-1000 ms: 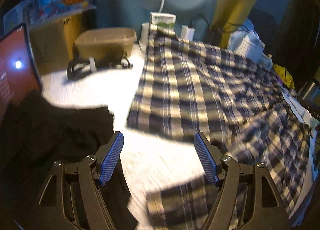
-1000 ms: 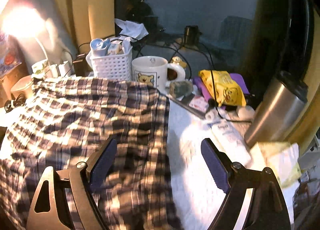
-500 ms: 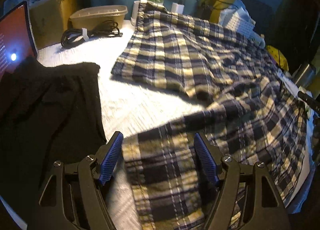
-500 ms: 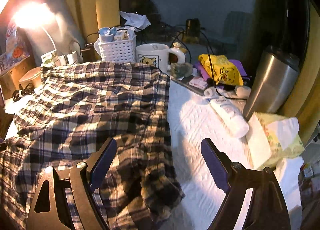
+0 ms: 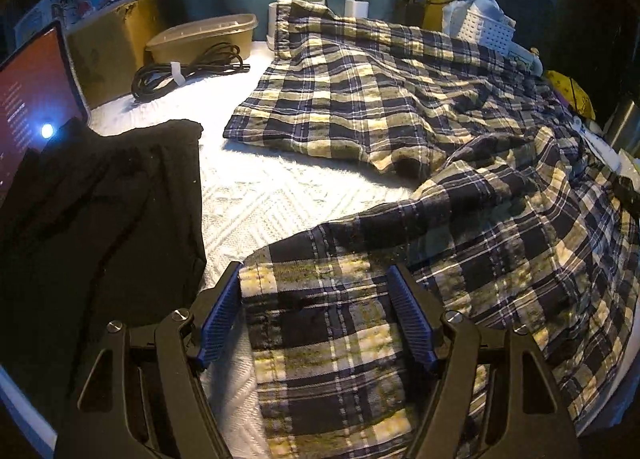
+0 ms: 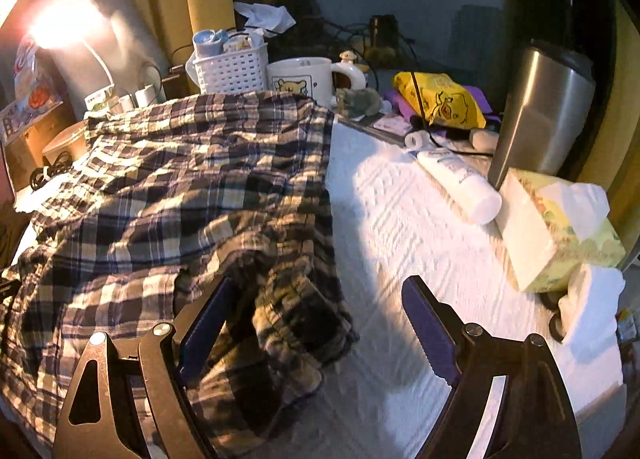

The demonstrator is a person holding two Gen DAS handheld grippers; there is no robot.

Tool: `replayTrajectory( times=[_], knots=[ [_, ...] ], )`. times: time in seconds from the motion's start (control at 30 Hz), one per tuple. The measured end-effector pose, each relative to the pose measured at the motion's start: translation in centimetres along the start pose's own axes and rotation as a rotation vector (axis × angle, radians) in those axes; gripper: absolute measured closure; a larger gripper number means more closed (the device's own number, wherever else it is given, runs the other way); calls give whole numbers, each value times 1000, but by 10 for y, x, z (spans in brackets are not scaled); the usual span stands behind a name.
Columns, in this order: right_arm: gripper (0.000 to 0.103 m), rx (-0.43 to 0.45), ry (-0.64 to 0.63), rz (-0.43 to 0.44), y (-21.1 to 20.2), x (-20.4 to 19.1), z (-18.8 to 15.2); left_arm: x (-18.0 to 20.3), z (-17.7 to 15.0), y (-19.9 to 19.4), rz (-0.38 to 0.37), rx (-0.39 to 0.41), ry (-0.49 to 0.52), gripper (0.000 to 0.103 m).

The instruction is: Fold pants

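1. Left wrist: left gripper point(image 5: 316, 315) straddles the near leg's hem of the pants point(image 5: 400, 107), jaws closing, ready to pinch
2. Right gripper point(image 6: 316, 331) gapes wide beside the bunched waist at 9 o'clock, nothing gripped

Lots of stuff is sitting around the white bed cover point(image 5: 280, 195).
A black cloth point(image 5: 100, 227) is lying on the left by a coiled black cable point(image 5: 188, 69). A bear mug point(image 6: 300, 79), a steel cup point(image 6: 544, 111) and a tissue box point(image 6: 556, 227) are sitting on the right.
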State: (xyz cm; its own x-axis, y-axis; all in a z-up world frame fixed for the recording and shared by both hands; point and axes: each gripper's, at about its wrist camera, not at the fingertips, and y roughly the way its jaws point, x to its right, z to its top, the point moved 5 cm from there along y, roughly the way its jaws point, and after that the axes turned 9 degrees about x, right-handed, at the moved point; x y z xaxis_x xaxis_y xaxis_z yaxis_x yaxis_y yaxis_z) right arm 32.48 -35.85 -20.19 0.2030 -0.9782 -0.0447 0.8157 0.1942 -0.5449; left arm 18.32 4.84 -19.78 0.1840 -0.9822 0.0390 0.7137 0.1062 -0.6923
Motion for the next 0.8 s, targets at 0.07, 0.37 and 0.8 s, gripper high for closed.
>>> replayTrajectory(
  times=[0.07, 0.37, 0.8],
  knots=[
    [22, -4, 5, 14, 0, 0, -1, 2, -1, -3, 13, 20, -23, 46],
    [67, -31, -34, 44, 4, -12, -6, 12, 3, -7, -52, 36, -78, 96],
    [79, 12, -45, 89, -26, -27, 7, -13, 71, -42, -37, 217, -69, 98]
  ],
)
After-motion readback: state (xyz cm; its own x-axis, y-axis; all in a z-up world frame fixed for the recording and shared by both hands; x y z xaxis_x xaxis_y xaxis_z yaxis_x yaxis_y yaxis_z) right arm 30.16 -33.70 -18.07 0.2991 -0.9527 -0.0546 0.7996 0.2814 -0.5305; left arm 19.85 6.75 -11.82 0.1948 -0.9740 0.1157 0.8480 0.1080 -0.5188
